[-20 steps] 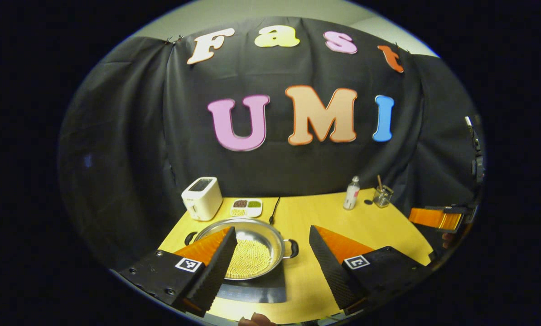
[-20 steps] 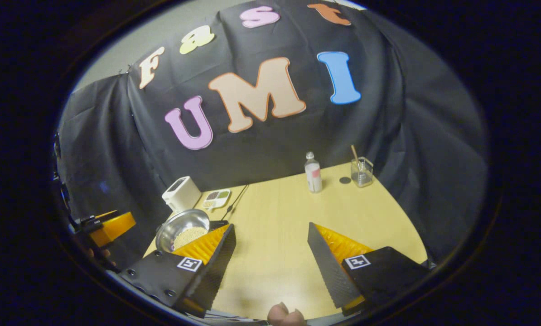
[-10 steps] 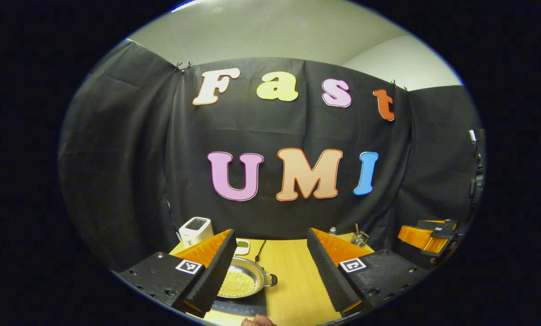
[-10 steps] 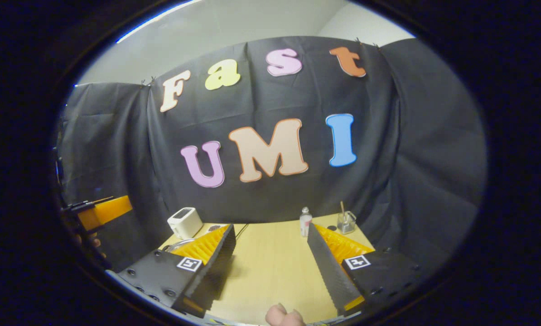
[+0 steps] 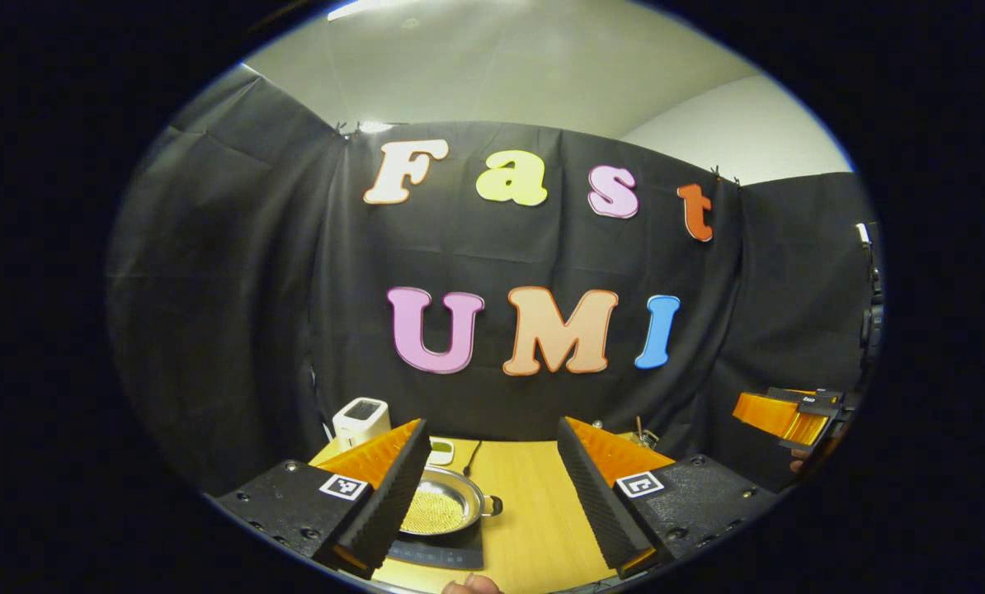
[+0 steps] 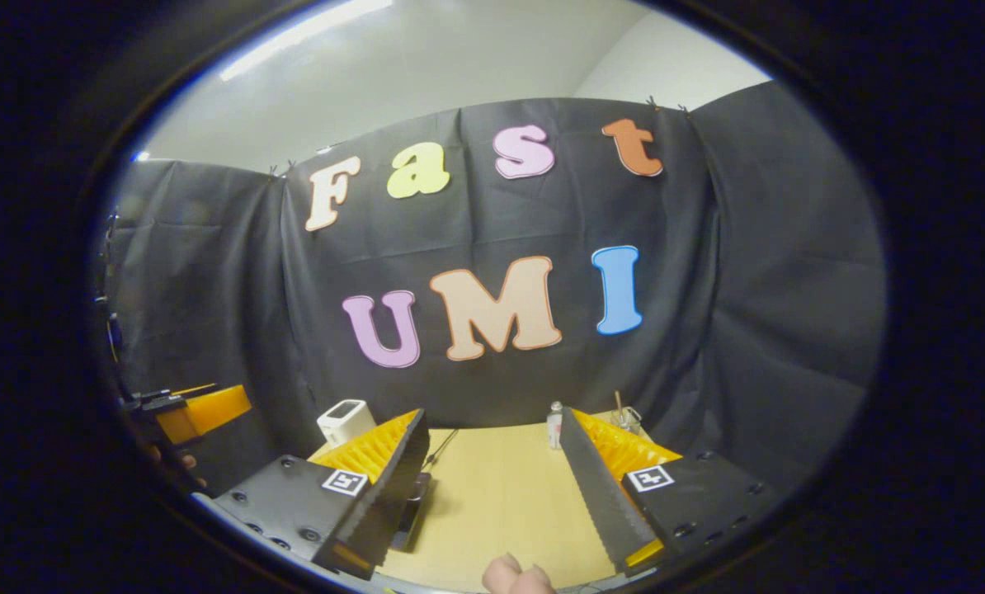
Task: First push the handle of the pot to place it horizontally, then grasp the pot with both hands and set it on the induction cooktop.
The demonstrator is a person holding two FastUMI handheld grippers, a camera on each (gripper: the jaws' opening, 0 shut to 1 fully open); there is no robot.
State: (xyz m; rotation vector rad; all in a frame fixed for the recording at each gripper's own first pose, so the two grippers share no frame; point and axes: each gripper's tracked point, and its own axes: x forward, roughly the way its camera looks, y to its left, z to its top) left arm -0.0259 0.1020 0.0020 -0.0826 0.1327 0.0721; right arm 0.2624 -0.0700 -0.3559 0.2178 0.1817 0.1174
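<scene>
Pot (image 5: 443,510) of beans sits on induction cooktop (image 5: 439,551), counter (image 5: 534,528). Left gripper (image 5: 489,495) and right gripper (image 6: 492,495) raised, jaws spread, empty. Risk: careless descent clips handle (image 5: 492,506), spills beans.

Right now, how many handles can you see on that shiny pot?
1. On the pot, a black loop handle sticks out on its right side in the left gripper view. A second may be hidden behind the left gripper finger.

table (image 5: 534,528) — wood | on it: induction cooktop (image 5: 439,551), toaster (image 5: 361,420), bottle (image 6: 554,423) — glass jar (image 6: 627,419)
</scene>
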